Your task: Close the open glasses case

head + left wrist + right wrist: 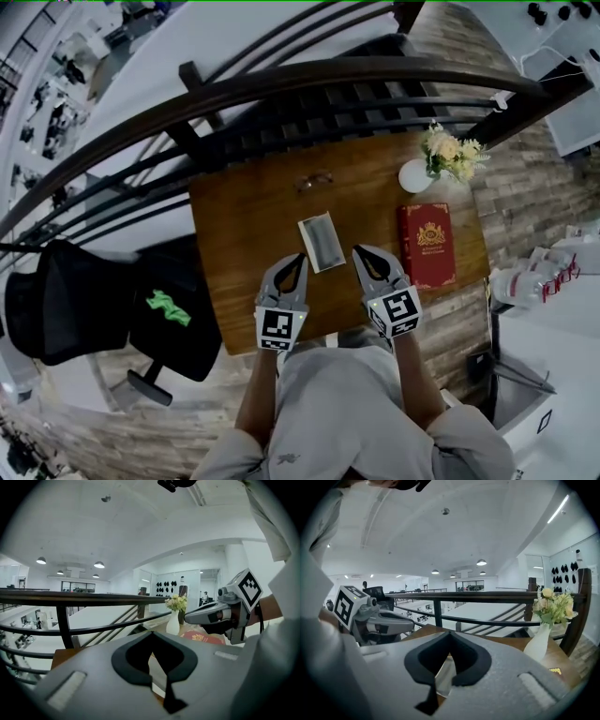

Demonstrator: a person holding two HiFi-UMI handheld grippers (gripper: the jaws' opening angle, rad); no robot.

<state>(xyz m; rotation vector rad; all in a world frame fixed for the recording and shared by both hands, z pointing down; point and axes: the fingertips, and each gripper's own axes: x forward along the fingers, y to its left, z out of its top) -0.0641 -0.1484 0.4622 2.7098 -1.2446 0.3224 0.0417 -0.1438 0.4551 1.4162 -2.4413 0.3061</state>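
Glasses case [322, 242]: lies open in the middle of the wooden table [234, 262], a pale rim round a grey inside. I cannot tell which half is the lid.
Left gripper [300, 257]: jaws met at the tips with nothing between them. The tips are just beside the case at its 8 o'clock.
Right gripper [359, 249]: jaws also together and empty, near the case at its 3 o'clock.
Neighbours: spectacles [314, 180] at the case's 12 o'clock, well apart. A red book [427, 244] at 3 o'clock, beyond the right gripper. A white vase of flowers [413, 175] at 1 o'clock.
Progress: by my reading the lid is not yet folded over, and neither gripper touches the case.
Risk, sliding: a one-sided push would likely skate the light case across the smooth wood, so the other gripper should brace it.
Risk, half-shut: lifting the lid near its hinge may let it spring back open.
Risk, collision: a wide rightward sweep could knock the book.
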